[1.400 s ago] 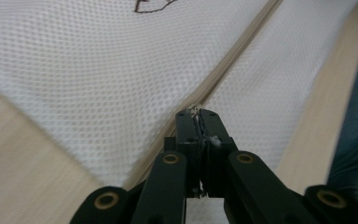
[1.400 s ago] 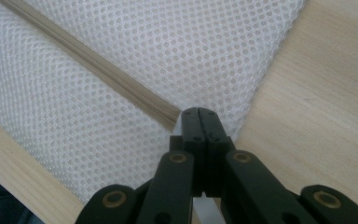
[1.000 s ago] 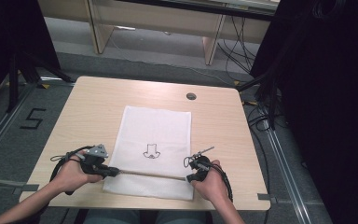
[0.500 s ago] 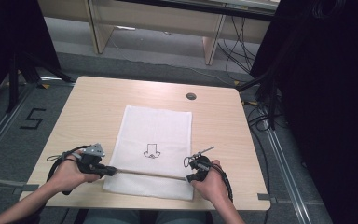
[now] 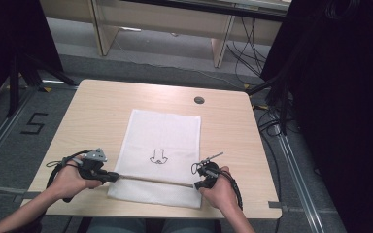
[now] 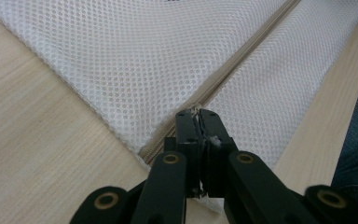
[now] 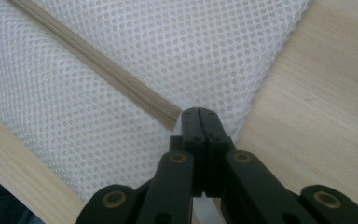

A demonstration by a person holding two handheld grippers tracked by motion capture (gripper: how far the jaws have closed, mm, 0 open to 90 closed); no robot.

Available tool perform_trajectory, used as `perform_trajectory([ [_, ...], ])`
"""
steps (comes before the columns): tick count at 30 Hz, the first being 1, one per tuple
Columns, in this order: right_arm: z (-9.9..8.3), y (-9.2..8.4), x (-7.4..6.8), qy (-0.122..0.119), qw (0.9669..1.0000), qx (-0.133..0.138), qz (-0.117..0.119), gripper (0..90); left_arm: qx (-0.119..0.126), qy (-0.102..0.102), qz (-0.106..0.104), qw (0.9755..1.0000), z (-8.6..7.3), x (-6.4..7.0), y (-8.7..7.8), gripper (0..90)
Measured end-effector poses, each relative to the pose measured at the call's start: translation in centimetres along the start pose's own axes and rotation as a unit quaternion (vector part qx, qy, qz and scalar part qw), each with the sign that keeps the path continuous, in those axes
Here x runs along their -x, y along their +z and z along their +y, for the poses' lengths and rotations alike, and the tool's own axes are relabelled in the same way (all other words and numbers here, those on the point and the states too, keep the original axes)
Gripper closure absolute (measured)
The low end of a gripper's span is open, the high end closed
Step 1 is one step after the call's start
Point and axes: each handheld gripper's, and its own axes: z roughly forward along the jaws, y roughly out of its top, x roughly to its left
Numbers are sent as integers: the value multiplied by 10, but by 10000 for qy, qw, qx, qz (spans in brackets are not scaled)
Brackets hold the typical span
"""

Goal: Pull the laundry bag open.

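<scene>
A white mesh bag (image 5: 162,136) with a small black print (image 5: 158,156) lies flat on the wooden table (image 5: 102,111). A beige zipper (image 5: 155,180) crosses the bag near its front edge. My left gripper (image 5: 115,177) is shut on the bag's left edge at the zipper's end, and white fabric shows pinched between the jaws of the left gripper (image 6: 199,113) where the zipper (image 6: 242,60) starts. My right gripper (image 5: 195,185) is shut on the bag's right edge. The tip of the right gripper (image 7: 199,112) sits beside the other end of the zipper (image 7: 98,65).
A round cable hole (image 5: 199,100) sits in the table behind the bag. The table's front edge runs just below both hands. Bare wood lies left and right of the bag. Cables and dark stands ring the table on the floor.
</scene>
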Motion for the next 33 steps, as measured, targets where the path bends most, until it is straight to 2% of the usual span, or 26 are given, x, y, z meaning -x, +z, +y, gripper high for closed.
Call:
perform_trajectory([
  [8, 0, 0, 0, -6, 10000, 3, -13, 900, 38, -73, -7, 10000, -3, -1, -2, 876],
  [10, 0, 0, -1, -16, 10000, -1, -40, 900, -52, 99, 167, 9998, -3, -3, -4, 876],
  [11, 0, 0, -1, -16, 10000, -1, -40, 900, -52, 99, 167, 9998, -3, -3, -4, 876],
  [12, 0, 0, 0, -10, 10000, 1, -27, 900, 13, -78, 125, 9999, -5, -5, -6, 876],
  [13, 0, 0, 0, -9, 10000, 1, -21, 900, -7, -47, 187, 9998, -6, -7, -8, 876],
  [21, 0, 0, 0, -4, 10000, -23, -16, 900, 8, -99, 171, 9998, -9, -9, -10, 876],
  [25, 0, 0, 0, 0, 10000, -12, 14, 900, 37, -194, 128, 9997, -10, -9, -10, 876],
  [33, 0, 0, 0, -3, 10000, -6, 0, 900, -14, -145, 181, 9997, -11, -11, -11, 875],
])
